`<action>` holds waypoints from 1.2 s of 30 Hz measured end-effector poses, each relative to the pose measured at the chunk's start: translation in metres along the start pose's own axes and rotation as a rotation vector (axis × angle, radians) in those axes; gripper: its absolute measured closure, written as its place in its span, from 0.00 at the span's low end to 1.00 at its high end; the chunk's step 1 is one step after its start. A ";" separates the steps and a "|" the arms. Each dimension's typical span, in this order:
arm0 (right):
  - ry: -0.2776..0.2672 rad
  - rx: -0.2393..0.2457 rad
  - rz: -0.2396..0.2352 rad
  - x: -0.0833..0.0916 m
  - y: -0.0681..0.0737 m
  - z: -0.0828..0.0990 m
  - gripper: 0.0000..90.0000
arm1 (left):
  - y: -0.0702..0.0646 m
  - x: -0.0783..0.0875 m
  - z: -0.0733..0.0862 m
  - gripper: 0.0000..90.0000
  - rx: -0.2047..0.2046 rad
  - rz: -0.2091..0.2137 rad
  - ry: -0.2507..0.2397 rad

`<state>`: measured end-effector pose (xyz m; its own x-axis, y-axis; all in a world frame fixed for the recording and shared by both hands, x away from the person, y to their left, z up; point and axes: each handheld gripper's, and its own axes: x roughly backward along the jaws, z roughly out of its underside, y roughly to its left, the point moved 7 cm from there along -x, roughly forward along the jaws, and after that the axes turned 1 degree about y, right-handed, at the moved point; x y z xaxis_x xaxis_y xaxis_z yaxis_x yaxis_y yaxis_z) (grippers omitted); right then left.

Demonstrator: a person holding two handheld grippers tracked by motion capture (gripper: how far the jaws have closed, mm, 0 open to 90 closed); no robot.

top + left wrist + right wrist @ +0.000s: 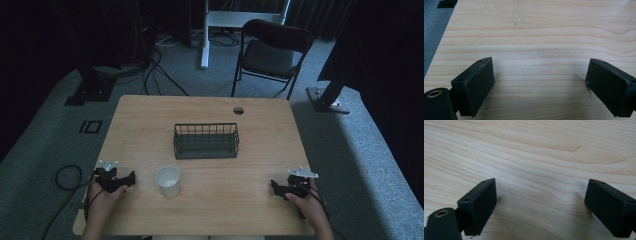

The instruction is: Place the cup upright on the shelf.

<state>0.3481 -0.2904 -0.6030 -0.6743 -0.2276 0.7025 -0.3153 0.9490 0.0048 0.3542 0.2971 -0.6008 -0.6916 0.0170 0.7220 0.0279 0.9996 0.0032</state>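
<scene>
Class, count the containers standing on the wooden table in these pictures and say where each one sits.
2. A white cup stands near the front edge, just right of the left gripper. A dark wire basket sits at the table's middle, behind the cup.

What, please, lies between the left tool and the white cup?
Only bare table: in the high view, the left tool points at the cup across a short open gap.
</scene>
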 end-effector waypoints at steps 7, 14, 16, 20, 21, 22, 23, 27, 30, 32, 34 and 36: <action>-0.001 0.003 -0.001 0.000 0.000 0.000 0.11 | 0.000 0.000 0.000 0.10 -0.001 0.001 0.000; -0.009 0.002 -0.006 0.001 -0.001 -0.003 0.12 | 0.000 0.000 0.000 0.10 -0.001 0.001 -0.001; -0.015 0.003 -0.005 0.003 -0.001 -0.005 0.12 | 0.000 0.000 0.000 0.10 -0.001 0.001 -0.001; -0.022 0.015 -0.009 0.007 -0.001 -0.011 0.12 | 0.000 0.000 0.000 0.10 -0.001 0.001 -0.001; -0.022 0.015 -0.009 0.007 -0.001 -0.011 0.12 | 0.000 0.000 0.000 0.10 -0.001 0.001 -0.001; -0.024 0.018 -0.017 0.009 0.000 -0.012 0.12 | 0.000 0.000 0.000 0.10 -0.001 0.001 -0.001; -0.024 0.018 -0.017 0.009 0.000 -0.012 0.12 | 0.000 0.000 0.000 0.10 -0.001 0.001 -0.001; -0.034 0.020 -0.028 0.010 0.002 -0.016 0.12 | 0.000 0.000 0.000 0.10 -0.001 0.001 -0.001; -0.036 0.026 -0.034 0.011 0.004 -0.018 0.12 | 0.000 0.000 0.000 0.10 -0.001 0.001 -0.001; -0.039 0.026 -0.038 0.011 0.005 -0.020 0.12 | 0.000 0.000 0.000 0.10 -0.001 0.001 -0.001; -0.041 0.026 -0.042 0.012 0.006 -0.021 0.12 | 0.000 0.000 0.000 0.10 -0.001 0.001 -0.001; -0.043 0.024 -0.045 0.012 0.007 -0.023 0.12 | 0.000 0.000 0.000 0.10 -0.001 0.001 -0.001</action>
<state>0.3533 -0.2819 -0.5787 -0.6870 -0.2799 0.6706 -0.3617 0.9321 0.0186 0.3543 0.2971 -0.6008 -0.6922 0.0180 0.7215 0.0291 0.9996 0.0030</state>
